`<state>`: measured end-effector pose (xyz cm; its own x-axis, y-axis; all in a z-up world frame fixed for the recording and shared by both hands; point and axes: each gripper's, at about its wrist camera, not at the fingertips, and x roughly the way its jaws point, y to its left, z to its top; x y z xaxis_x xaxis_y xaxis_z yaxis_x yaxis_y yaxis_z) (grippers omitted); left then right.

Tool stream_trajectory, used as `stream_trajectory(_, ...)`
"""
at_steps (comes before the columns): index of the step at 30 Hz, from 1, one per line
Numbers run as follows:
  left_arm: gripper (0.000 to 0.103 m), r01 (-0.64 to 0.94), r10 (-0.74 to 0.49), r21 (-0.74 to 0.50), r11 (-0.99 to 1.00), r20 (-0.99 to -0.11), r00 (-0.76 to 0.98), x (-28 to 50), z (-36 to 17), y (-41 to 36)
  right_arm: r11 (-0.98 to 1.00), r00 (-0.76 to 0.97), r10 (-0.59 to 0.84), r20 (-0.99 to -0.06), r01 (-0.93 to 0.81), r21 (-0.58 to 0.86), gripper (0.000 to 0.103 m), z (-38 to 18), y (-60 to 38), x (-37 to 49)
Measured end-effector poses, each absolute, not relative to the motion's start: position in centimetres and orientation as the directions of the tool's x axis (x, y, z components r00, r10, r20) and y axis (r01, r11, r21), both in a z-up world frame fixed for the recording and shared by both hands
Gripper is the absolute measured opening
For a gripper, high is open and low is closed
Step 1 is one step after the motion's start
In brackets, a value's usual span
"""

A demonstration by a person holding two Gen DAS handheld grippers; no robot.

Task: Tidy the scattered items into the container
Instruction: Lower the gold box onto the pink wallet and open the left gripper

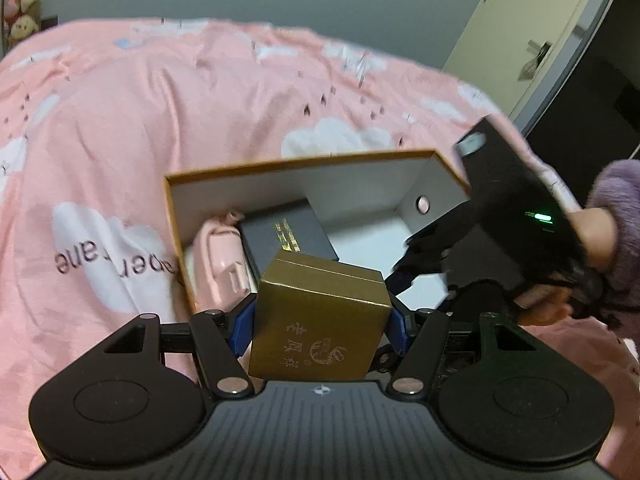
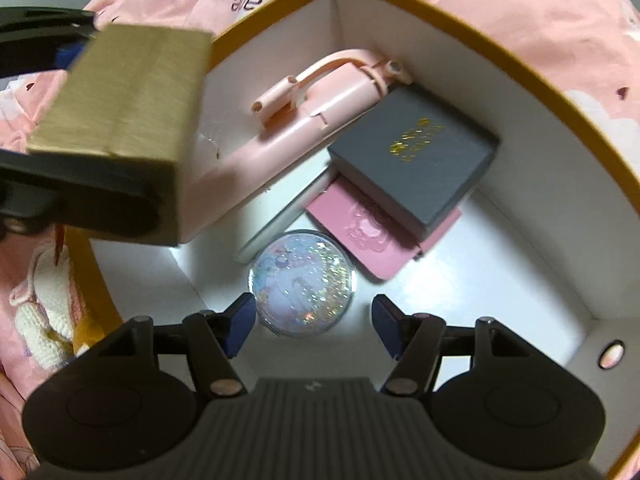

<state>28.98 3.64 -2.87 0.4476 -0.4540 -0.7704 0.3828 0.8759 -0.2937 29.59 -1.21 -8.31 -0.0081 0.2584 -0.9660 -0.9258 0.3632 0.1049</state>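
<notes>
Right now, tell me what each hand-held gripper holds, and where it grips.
Left hand-held gripper clamps the gold box by its two opposite sides. Right hand-held gripper is open, holding nothing.

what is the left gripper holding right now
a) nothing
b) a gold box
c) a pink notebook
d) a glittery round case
b) The left gripper is shut on the gold box, its blue fingers pressed against both sides, above the open container.

The gold box (image 2: pixel 120 120) is motion-blurred in the right wrist view. It hides part of the container's (image 2: pixel 520 92) left wall. The grey box (image 2: pixel 416 156) covers the far end of the pink card (image 2: pixel 372 236).
</notes>
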Motion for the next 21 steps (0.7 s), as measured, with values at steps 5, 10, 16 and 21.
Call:
stream_trajectory(5, 0.073, 0.382, -0.424, -0.282, 0.880, -0.829, 0.365, 30.8, -4.6, 0.8, 0.384, 0.029, 0.258, -0.966, -0.920, 0.076, 0.065, -7.6, -2.5, 29.0)
stream_trajectory(10, 0.074, 0.354, -0.357, -0.261, 0.898, -0.903, 0.239, 32.3, -6.7, -1.1, 0.428, 0.028, 0.262, -0.965, -0.899, 0.090, 0.065, -7.7, -3.7, 29.3)
stream_trajectory(16, 0.074, 0.326, -0.300, -0.243, 0.914, -0.944, 0.138, 33.5, -8.8, -2.6, 0.425, 0.008, 0.299, -0.954, -0.896, 0.126, 0.065, -8.2, -4.2, 29.3)
stream_trajectory(21, 0.074, 0.261, -0.285, -0.248, 0.933, -0.952, 0.115, 34.4, -9.7, -3.1, 0.426, -0.016, 0.326, -0.945, -0.890, 0.162, 0.065, -8.2, -4.0, 28.8)
